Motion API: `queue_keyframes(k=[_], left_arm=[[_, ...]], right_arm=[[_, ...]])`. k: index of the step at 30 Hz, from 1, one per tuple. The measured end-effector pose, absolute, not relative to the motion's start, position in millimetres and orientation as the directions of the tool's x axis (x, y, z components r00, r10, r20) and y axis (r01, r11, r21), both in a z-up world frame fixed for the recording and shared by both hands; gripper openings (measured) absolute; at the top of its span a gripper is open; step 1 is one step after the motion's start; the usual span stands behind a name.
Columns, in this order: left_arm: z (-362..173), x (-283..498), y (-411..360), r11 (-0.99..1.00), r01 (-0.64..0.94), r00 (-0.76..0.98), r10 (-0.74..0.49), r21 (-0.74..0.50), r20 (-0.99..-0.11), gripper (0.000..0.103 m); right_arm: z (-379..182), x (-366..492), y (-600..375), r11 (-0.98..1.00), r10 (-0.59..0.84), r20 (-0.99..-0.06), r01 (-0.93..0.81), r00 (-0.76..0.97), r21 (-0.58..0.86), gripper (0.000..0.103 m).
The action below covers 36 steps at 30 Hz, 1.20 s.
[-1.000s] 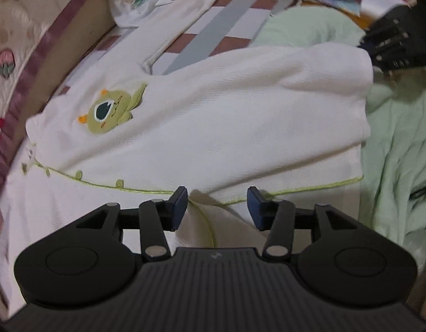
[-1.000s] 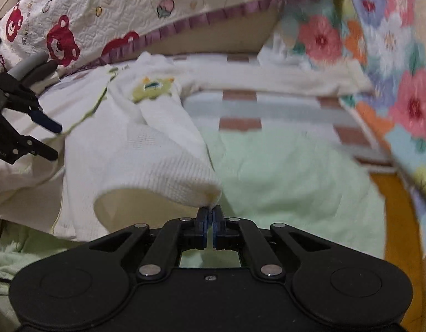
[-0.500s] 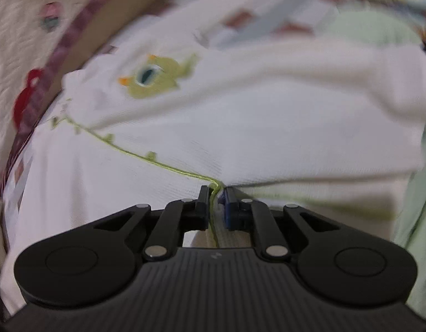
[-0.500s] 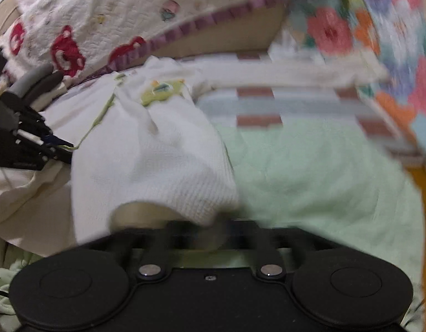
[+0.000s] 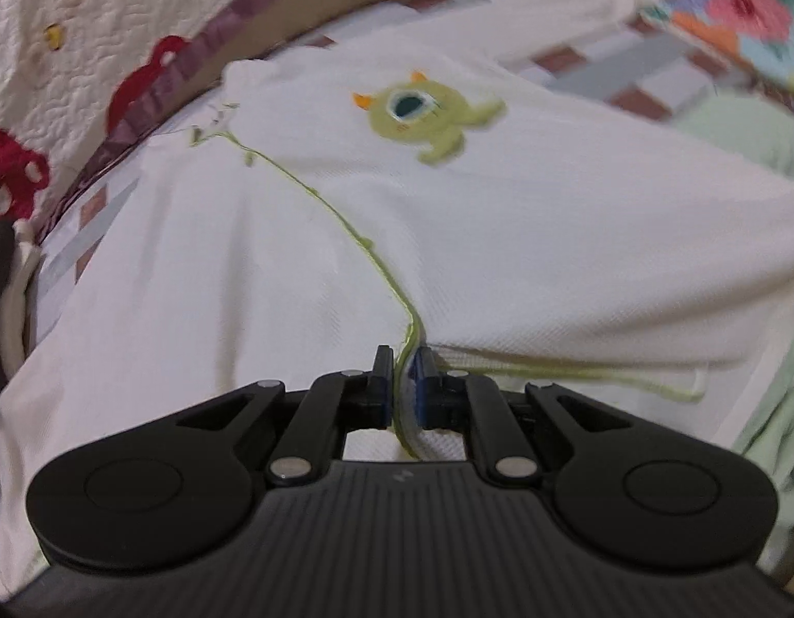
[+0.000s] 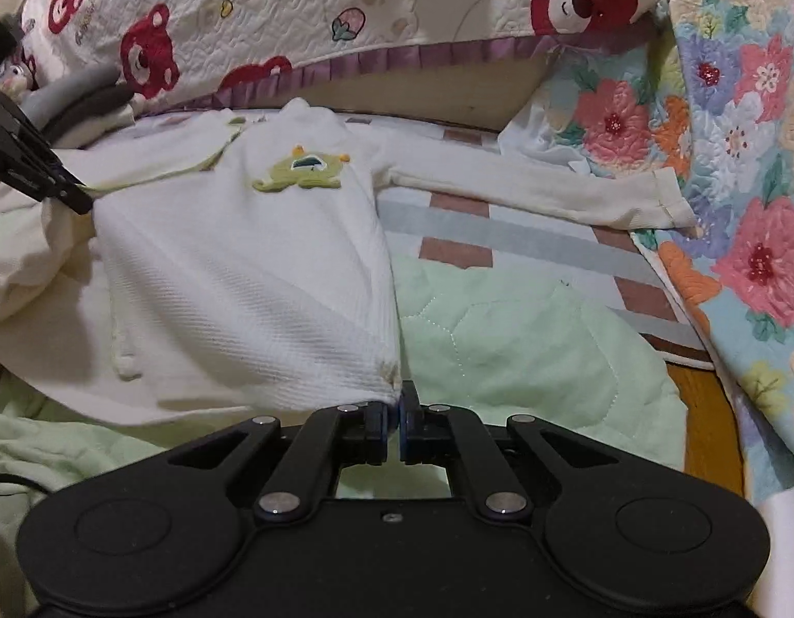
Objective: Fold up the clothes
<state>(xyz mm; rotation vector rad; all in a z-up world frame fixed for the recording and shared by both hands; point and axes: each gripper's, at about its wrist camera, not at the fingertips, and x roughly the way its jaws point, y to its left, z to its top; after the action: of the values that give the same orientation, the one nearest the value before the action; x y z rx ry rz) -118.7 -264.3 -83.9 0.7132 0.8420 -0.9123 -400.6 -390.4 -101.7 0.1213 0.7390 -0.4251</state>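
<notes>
the white garment (image 6: 252, 278) lies spread across the bed (image 6: 525, 242), front up with its green one-eyed monster patch (image 6: 299, 175) showing and one long sleeve (image 6: 541, 188) stretched flat toward the floral quilt (image 6: 747, 165). the left tongs (image 5: 406, 386) are clamped on the green-stitched edge (image 5: 345, 226) of the front panel, cloth bunched between the blue pads, and the right tongs (image 6: 394, 425) are pinched shut on the bottom corner of the hem, which is lifted off the pale green quilted blanket (image 6: 515, 340). the risk, as i judge it, is the thin grip: each pair holds only a small nip of fabric, so a quick pull could slide the corner out, or take one layer and leave the one beneath behind, giving a skewed fold. the loose sleeve could also drag and twist under the body. the knit is a soft, ribbed waffle weave, limp and slightly stretchy, so it sags between the two holds and will not keep a crisp crease; the blanket under it is puffy and may grab at it.
</notes>
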Motion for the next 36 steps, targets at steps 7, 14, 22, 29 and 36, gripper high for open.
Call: queue_keyframes(k=[7,14,22,29,36], left_arm=[[-101.5,-113.0,-274.5,0.394,0.91,0.282,-0.356,0.13,-0.891,0.009],[-95.2,-105.7,-271.4,0.405,0.914,0.156,-0.41,-0.026,-0.899,0.054],[-86.8,-124.9,-265.8,0.336,0.941,0.085,-0.364,-0.046,-0.928,0.055],[-88.2,-108.3,-238.5,0.414,0.894,-0.003,-0.369,-0.168,-0.929,0.055],[-107.2,-87.4,-214.9,0.524,0.784,-0.124,-0.39,-0.331,-0.912,0.058]], right_arm=[[-119.1,-395.1,-404.4,0.901,-0.283,-0.739,0.434,0.611,0.014,0.004],[-98.5,-378.0,-409.7,0.917,-0.135,-0.843,0.389,0.52,0.093,0.04],[-66.9,-346.7,-372.3,0.939,0.278,-0.712,-0.026,0.644,0.343,0.0],[-103.2,-275.1,-333.1,0.957,0.287,-0.768,-0.148,0.573,0.248,0.013],[-137.3,-238.2,-323.2,0.979,0.186,-0.852,-0.17,0.489,0.116,0.047]])
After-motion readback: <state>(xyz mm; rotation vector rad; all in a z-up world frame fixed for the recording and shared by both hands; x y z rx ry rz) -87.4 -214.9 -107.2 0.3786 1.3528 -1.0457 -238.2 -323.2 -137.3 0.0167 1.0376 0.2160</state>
